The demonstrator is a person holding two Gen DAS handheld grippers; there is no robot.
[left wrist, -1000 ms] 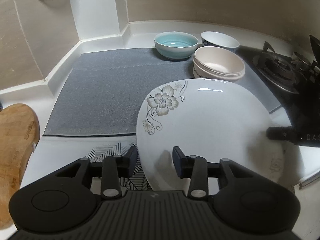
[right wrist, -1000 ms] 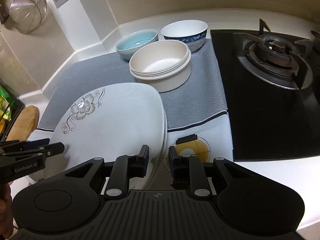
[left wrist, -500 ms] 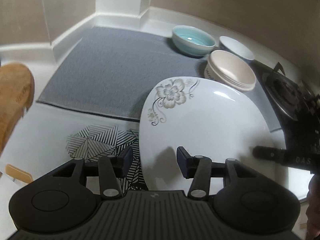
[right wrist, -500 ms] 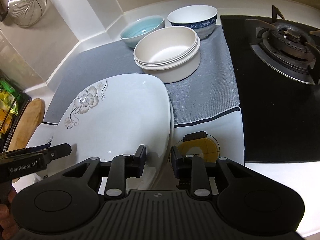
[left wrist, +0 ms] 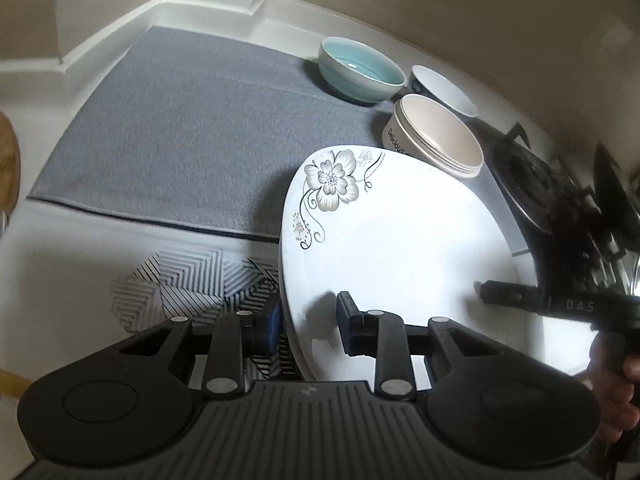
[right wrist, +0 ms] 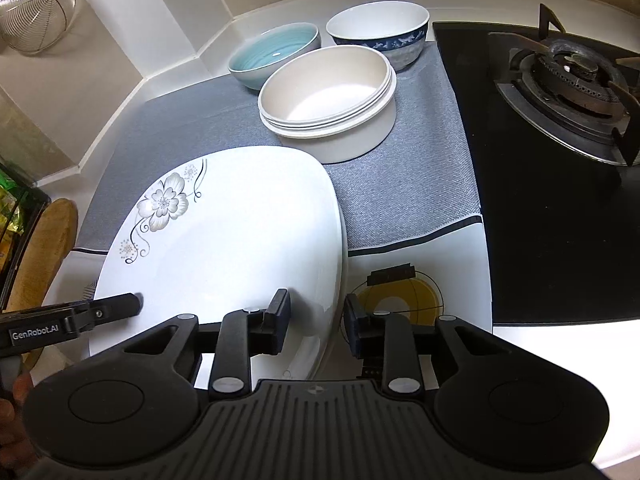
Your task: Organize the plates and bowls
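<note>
A white square-ish plate point(right wrist: 240, 232) with a grey flower print sits at the counter's front, overlapping the grey mat's point(right wrist: 400, 184) near edge. A second rim shows under its right edge. My left gripper point(left wrist: 308, 326) straddles the plate's left rim with its jaws closing, one pad above and one below. My right gripper point(right wrist: 318, 316) clamps the right rim the same way. On the mat behind stand a teal bowl point(right wrist: 274, 56), a white bowl with a blue band point(right wrist: 378, 26) and stacked cream bowls point(right wrist: 326, 88).
A black gas hob point(right wrist: 568, 80) lies to the right of the mat. A wooden board point(right wrist: 40, 248) leans at the left. A striped trivet point(left wrist: 188, 280) lies under the plate's left side, and a round yellow item point(right wrist: 400, 300) under its right. A wire strainer point(right wrist: 36, 12) hangs on the wall.
My left gripper has swung round and rolled along the plate's left rim; its jaws widened, then narrowed onto the rim. The right gripper has hardly moved.
</note>
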